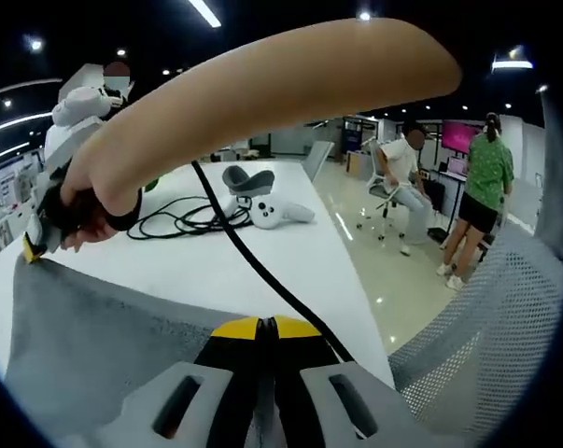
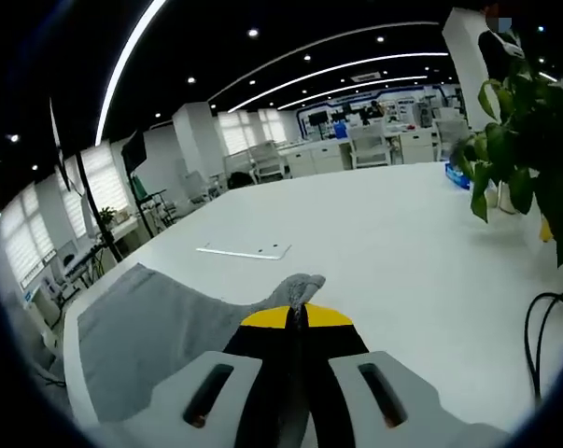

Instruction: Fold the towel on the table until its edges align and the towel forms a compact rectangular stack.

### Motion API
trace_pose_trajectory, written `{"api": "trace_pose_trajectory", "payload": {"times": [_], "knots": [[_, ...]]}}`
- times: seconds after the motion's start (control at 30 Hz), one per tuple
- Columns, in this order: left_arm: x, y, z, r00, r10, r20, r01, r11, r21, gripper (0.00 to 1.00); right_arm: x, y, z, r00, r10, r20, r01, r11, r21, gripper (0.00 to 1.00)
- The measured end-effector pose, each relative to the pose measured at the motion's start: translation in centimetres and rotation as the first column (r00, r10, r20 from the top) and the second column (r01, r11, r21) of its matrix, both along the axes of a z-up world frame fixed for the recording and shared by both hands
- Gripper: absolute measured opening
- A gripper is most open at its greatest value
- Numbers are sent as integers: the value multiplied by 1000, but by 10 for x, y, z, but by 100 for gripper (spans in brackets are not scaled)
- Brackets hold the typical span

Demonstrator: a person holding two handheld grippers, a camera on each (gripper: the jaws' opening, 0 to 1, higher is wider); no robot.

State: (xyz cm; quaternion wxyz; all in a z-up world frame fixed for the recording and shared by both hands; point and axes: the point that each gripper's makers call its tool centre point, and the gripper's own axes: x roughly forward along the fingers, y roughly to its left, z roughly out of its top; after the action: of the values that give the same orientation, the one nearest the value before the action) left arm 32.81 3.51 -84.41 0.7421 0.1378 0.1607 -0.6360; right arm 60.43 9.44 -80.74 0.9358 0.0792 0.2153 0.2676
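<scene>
Left tongs [image 1: 266,329]: clamped on near towel [image 1: 94,336] corner. Right tongs [image 2: 297,317]: clamped on far corner along same edge. Towel flat on tabletop [image 2: 374,233], remaining cloth spreading leftward from both.

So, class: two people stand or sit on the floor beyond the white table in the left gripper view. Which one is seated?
The person in the white shirt, on a chair; the person in the green top stands alongside.
</scene>
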Motion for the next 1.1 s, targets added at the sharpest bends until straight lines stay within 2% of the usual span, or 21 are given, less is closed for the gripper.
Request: {"api": "trace_pose_trajectory", "payload": {"times": [0.1, 0.3, 0.47, 0.7, 0.93, 1.1], "knots": [[-1, 2, 12, 1000, 1, 16, 0, 1000, -32, 3, 0, 4, 12, 1000, 10, 10, -10, 999, 32, 1], [2, 11, 32, 999, 9, 37, -7, 998, -54, 3, -1, 6, 36, 1000, -3, 23, 1, 995, 95, 1], [7, 23, 52, 996, 29, 87, -22, 997, -75, 3, -6, 13, 47, 999, 19, 26, -21, 994, 112, 1], [5, 39, 69, 988, 37, 151, -27, 997, -68, 3, -13, 27, 68, 998, 28, 52, -34, 990, 133, 1], [-1, 55, 96, 982, 77, 172, -61, 993, -100, 3, -17, 46, 94, 995, 36, 90, -51, 985, 165, 1], [-6, 68, 110, 976, 103, 193, -81, 990, -115, 3, -20, 52, 106, 995, 29, 93, -46, 982, 182, 1]]}}
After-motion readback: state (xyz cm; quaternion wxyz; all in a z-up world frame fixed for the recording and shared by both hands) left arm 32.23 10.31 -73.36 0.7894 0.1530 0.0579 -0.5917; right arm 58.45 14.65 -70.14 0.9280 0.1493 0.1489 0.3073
